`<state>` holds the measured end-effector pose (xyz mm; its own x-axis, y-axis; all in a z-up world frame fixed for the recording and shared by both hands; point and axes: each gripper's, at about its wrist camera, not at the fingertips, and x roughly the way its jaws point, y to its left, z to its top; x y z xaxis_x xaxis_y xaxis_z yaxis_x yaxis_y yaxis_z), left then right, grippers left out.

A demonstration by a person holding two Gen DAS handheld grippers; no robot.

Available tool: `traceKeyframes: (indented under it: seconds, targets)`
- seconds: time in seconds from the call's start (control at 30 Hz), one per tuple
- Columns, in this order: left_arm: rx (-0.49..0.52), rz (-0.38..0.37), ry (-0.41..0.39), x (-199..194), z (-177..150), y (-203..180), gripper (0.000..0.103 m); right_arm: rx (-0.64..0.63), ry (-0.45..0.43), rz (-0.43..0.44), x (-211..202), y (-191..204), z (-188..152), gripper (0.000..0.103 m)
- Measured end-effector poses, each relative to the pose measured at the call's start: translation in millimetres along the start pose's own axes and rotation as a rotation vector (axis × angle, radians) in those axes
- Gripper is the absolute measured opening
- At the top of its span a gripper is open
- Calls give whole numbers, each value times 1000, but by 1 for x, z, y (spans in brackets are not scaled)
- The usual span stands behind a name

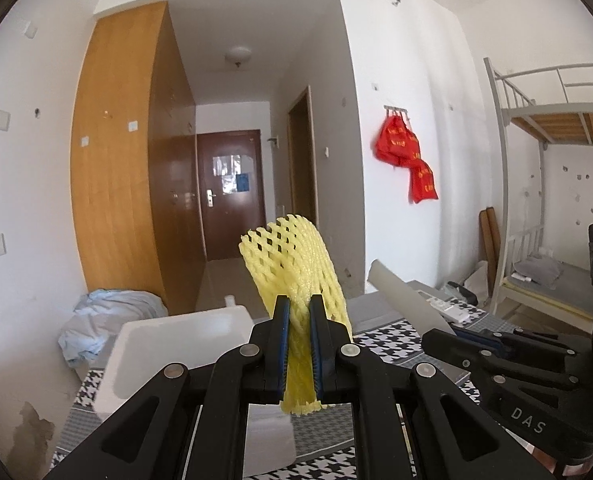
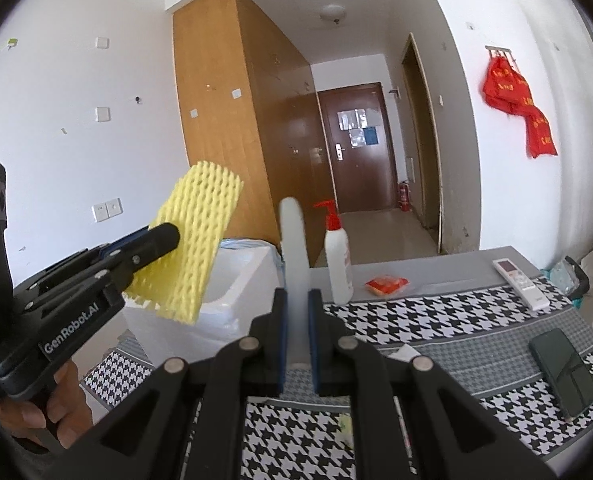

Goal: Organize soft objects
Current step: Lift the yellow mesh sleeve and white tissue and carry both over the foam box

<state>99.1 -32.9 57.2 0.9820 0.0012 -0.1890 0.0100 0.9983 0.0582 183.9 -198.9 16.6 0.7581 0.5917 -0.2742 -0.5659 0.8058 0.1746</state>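
Left gripper: fingers clenched on yellow foam net, held in the air above the white foam box. Right gripper: fingers clenched on a thin white foam sheet, upright, just right of the box. Box sits on the houndstooth-covered table. Lotion pump bottle stands right of the box; remote and phone lie farther right.

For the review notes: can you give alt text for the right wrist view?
The right gripper is shut on a white foam sheet standing upright above a checked tablecloth. To its left, the left gripper holds a yellow foam net over a white box.
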Motion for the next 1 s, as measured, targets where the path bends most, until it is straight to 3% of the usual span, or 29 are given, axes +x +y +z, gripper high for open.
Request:
traceKeyframes:
  seconds: [1.0]
  targets:
    - [-35,191,-41,-42,0,64,10,-73,41,120,35,64,12,12]
